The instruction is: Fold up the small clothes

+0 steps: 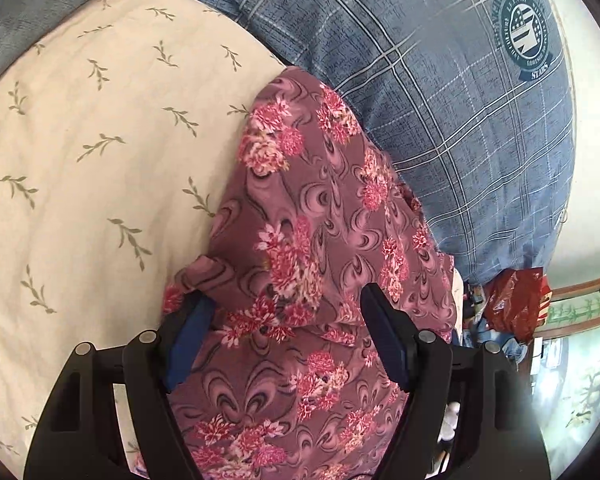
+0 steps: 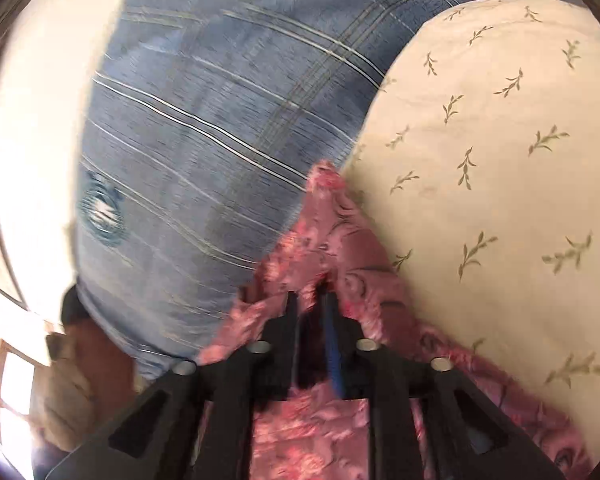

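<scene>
Folding in progress on a cream bedsheet printed with green sprigs (image 1: 100, 160). The mauve garment with pink flower print (image 1: 312, 220) lies along the seam between this sheet and a blue plaid quilt (image 1: 440, 100). The left gripper (image 1: 288, 340) stands with jaws wide, cloth beneath them but not pinched. The right gripper (image 2: 312, 308) has jaws nearly together with a fold of cloth between; whether it is gripped cannot be told through the blur. Risk: thin fabric may slip free and the fold collapse. The quilt's round crest (image 1: 526, 36) reads "STARS".

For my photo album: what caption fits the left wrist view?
Open left tool poised over pink floral garment on a leaf-print sheet.
</scene>
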The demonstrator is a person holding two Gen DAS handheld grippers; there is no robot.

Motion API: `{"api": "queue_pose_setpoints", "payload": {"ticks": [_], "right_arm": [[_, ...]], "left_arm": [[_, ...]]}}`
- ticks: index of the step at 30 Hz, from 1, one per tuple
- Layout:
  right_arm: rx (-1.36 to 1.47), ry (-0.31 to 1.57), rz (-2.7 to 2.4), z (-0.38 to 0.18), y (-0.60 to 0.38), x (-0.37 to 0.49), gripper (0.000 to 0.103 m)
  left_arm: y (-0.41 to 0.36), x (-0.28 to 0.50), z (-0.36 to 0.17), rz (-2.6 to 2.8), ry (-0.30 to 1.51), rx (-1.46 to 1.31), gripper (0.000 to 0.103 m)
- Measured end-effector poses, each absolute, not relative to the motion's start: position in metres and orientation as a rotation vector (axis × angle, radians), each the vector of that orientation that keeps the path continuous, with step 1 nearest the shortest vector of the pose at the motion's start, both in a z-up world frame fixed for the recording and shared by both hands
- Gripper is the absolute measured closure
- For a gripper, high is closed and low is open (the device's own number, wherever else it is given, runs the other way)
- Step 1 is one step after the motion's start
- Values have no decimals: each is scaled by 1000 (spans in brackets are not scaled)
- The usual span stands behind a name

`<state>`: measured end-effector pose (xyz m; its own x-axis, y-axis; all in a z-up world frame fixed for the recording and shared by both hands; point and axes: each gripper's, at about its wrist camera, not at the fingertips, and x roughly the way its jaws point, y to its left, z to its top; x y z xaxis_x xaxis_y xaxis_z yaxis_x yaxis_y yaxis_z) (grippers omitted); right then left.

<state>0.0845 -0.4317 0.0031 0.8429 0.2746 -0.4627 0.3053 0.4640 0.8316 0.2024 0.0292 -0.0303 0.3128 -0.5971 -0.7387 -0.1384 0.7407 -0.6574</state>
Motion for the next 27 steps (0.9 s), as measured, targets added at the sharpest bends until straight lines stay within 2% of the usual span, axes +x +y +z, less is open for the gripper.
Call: {"api": "queue_pose_setpoints", "payload": {"ticks": [1,2,6,7,8,9,12,14,15,16,18,19,20,22,24,26,27], "right_arm": [[1117,606,-24,1,-431,83,46],[1125,632,-24,-1,-424,87,42],[1076,788,-28,-12,-398,114,43],[1057,793,-32,-12,-394,117,47],[1029,785,-33,-8,-392,124,75],[995,748,9,5,-392,131,99],[803,556,11,56,-394,122,97],[665,527,-38,70,-393,119,97],[633,567,-52,64,-395,123,97],[629,646,-68,50,-399,129,97],[626,917,-161,1,-414,144,96],[671,903,-134,-4,-419,140,101],[720,837,-135,2,-425,127,100],[727,753,-169,21,-425,107,88],[699,660,-101,34,-418,89,88],[657,717,-99,25,-409,88,82],[636,809,-104,9,-406,93,82]], "left_arm": [[28,203,-31,-334,1242,-709,29],[27,204,-31,-330,1242,-707,29],[24,206,-30,-317,1242,-703,29],[24,206,-29,-312,1244,-696,33],[24,206,-28,-314,1244,-690,37],[23,206,-25,-321,1242,-683,45],[26,206,-22,-326,1227,-660,47],[25,210,-32,-314,1257,-649,48],[24,212,-36,-307,1267,-642,54],[23,212,-38,-301,1263,-631,55],[19,211,-33,-299,1259,-594,55],[17,209,-30,-307,1267,-574,55],[17,204,-27,-332,1279,-569,55],[15,195,-21,-390,1277,-577,54],[9,189,-18,-391,1256,-541,52],[-4,189,-26,-361,1272,-466,51],[-10,190,-31,-346,1283,-439,51]]}}
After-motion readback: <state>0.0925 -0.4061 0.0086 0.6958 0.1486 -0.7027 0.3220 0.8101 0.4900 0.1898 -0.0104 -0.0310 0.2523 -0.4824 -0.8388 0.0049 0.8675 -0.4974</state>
